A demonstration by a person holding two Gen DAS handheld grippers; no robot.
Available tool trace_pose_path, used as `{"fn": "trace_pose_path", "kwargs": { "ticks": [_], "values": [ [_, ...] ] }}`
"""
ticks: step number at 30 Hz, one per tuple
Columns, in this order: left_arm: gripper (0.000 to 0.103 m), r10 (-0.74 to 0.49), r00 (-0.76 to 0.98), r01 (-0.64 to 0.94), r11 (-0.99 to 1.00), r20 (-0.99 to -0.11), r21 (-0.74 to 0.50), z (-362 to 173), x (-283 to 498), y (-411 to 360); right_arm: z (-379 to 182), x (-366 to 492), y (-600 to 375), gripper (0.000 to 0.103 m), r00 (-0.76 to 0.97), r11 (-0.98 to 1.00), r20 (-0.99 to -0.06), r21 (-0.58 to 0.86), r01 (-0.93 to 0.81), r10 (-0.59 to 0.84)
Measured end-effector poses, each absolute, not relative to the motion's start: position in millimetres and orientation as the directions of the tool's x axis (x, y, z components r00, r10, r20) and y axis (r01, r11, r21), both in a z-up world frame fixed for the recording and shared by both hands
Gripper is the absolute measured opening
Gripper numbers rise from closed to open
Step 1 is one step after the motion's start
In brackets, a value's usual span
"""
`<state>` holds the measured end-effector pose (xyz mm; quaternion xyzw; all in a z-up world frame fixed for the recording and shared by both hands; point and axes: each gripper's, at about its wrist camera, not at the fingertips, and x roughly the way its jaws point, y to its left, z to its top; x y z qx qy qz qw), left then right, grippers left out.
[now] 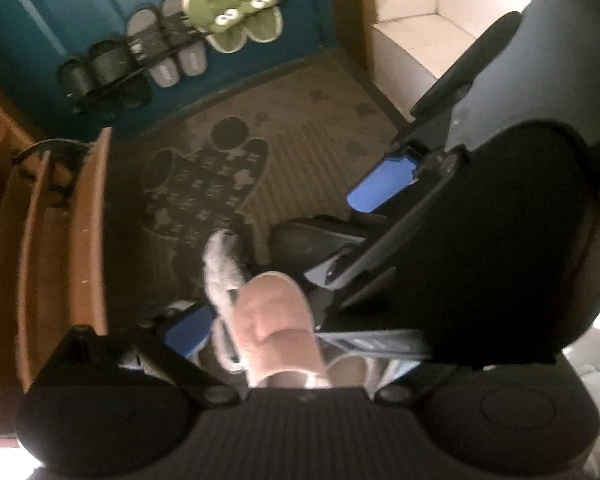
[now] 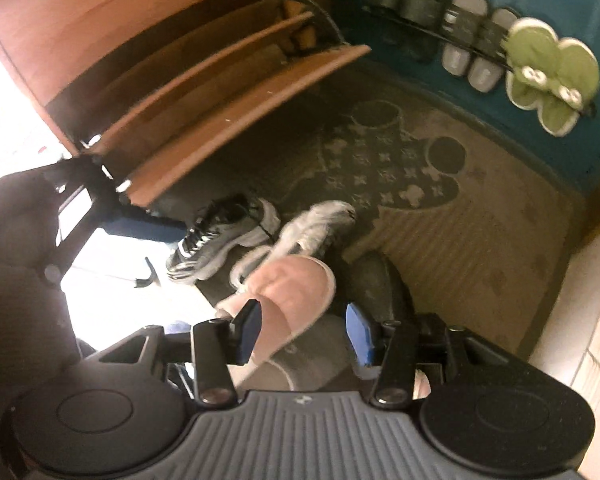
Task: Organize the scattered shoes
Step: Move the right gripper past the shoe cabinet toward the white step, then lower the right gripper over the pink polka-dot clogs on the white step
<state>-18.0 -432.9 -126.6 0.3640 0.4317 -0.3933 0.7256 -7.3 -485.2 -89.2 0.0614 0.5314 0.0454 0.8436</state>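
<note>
Left gripper [image 1: 284,332] angled steeply down over the doormat [image 1: 300,148], its own state impossible to tell behind the pink slipper [image 1: 278,324]; right gripper [image 2: 304,328] likewise tilted down, blue pads apart. Motion blur throughout. Plush pink slipper with pale trim on the floor between the right pads, beside a grey slipper [image 2: 316,226] and a black-and-white sneaker [image 2: 220,236].

Beside the pink slipper [image 1: 278,322], its heel end is hidden behind the left gripper's body; the grey slipper [image 1: 222,256] is blurred; the right gripper [image 1: 384,236] hides a dark shoe [image 1: 312,240].
</note>
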Motion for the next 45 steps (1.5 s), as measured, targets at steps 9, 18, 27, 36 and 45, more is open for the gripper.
{"fn": "trace_pose_path", "kwargs": {
  "ticks": [9,18,27,36,45],
  "values": [
    [0.085,-0.269,0.257,0.916,0.375,-0.928,0.145,-152,-52,-467,-110,-48,-520,0.019,0.438,0.981,-0.891,0.177,0.084,0.123],
    [0.056,-0.285,0.182,0.966,0.233,-0.941,0.116,-174,-92,-501,-136,-87,-555,0.006,0.414,0.958,-0.904,0.203,0.201,0.105],
    [0.046,-0.295,0.145,0.989,0.02,-0.945,0.145,-200,-133,-526,-154,-122,-585,0.005,0.371,0.936,-0.927,0.172,0.307,0.049],
    [0.044,-0.329,0.069,0.995,-0.045,-0.942,0.088,-206,-151,-551,-165,-151,-605,0.005,0.323,0.918,-0.946,0.122,0.377,-0.006],
    [0.089,-0.36,0.037,0.995,-0.076,-0.932,0.068,-214,-159,-566,-169,-179,-630,0.006,0.301,0.841,-0.949,0.088,0.534,-0.091]
  ]
}}
